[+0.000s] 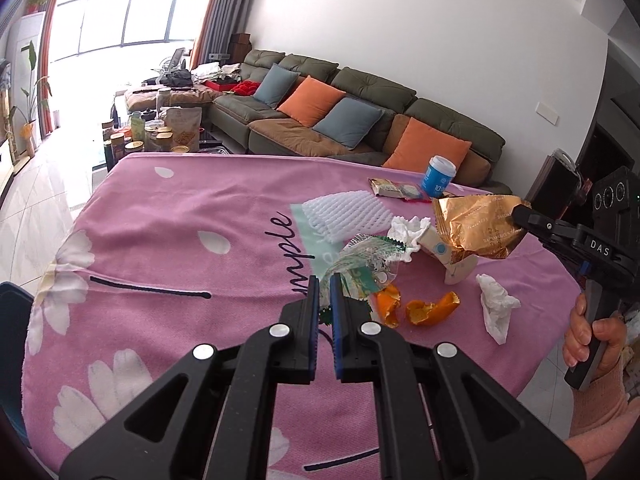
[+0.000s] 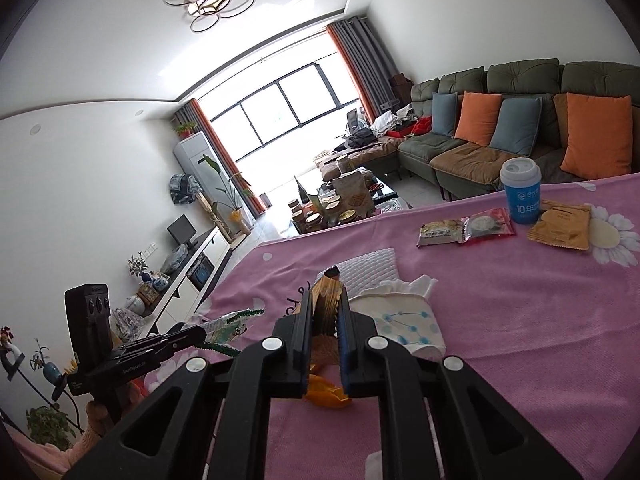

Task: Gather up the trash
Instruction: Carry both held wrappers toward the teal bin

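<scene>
My left gripper (image 1: 325, 285) is shut on a clear and green plastic wrapper (image 1: 360, 258), held just above the pink tablecloth (image 1: 180, 240). My right gripper (image 2: 325, 300) is shut on a crumpled gold foil bag (image 1: 476, 224), lifted above the table; the bag also shows between the right fingers (image 2: 326, 298). Under them lie orange peel pieces (image 1: 432, 308), a crushed paper cup (image 1: 444, 250), white tissues (image 1: 498, 306) and a white foam net (image 1: 344, 216). The left gripper also shows in the right wrist view (image 2: 200, 334).
A blue and white cup (image 2: 520, 190) stands at the table's far edge beside snack packets (image 2: 464, 230) and a tan packet (image 2: 562, 226). A green sofa (image 1: 360, 112) with cushions lies beyond. A low table of jars (image 1: 152, 136) stands to the far left.
</scene>
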A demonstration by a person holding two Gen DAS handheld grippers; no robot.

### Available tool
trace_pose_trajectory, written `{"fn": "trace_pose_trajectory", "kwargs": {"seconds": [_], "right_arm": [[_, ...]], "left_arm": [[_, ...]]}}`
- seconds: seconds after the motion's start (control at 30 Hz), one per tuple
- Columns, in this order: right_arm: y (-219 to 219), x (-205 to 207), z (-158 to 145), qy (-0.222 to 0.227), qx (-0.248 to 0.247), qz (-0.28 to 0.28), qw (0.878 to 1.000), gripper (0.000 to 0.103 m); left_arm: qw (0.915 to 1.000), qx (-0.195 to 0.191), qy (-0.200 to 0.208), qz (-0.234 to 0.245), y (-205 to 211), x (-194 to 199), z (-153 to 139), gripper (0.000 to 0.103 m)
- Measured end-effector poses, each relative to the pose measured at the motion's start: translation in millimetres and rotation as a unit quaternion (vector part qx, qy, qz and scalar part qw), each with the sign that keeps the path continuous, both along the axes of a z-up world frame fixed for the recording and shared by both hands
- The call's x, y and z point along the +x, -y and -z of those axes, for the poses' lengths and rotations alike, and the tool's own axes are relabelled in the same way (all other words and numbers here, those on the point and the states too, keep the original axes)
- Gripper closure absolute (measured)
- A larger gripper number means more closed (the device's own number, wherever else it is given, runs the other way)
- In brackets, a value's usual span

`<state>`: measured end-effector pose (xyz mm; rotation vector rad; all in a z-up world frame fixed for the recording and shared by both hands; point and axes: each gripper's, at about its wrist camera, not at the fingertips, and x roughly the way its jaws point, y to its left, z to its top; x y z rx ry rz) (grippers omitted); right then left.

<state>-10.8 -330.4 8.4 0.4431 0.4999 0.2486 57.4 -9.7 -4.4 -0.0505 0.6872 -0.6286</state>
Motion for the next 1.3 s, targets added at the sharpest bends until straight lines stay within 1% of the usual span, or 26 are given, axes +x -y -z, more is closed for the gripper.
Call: {"fn": "trace_pose_trajectory", "kwargs": {"seconds": [0.33,0.73,1.0,1.3], "right_arm": [[-64.4,36.8,5.4,-0.008,0.01,-0.086,0.996,0.093],[-142.9,72.2,2.4,-0.014,0.004,-0.178,0.984,0.093],[-201.7,94.5,-2.0,-0.018,0.002,-0.24,0.971,0.093],[-256.2,116.2,-4.2,-0.028,0.01,-0.297,0.954,0.093]], "left_arm": [[0.9983,-0.01,-0.001,-0.058,-52.4,-13.6,-3.2,0.097],[0.992,-0.018,0.004,-0.125,-113.8,-25.5,-1.6,0.097],[0.9826,-0.017,0.009,-0.185,-163.8,-35.6,-4.1,0.097],[0.9658,-0.013,0.013,-0.259,-220.8,-42.4,-4.4,0.097]]}}
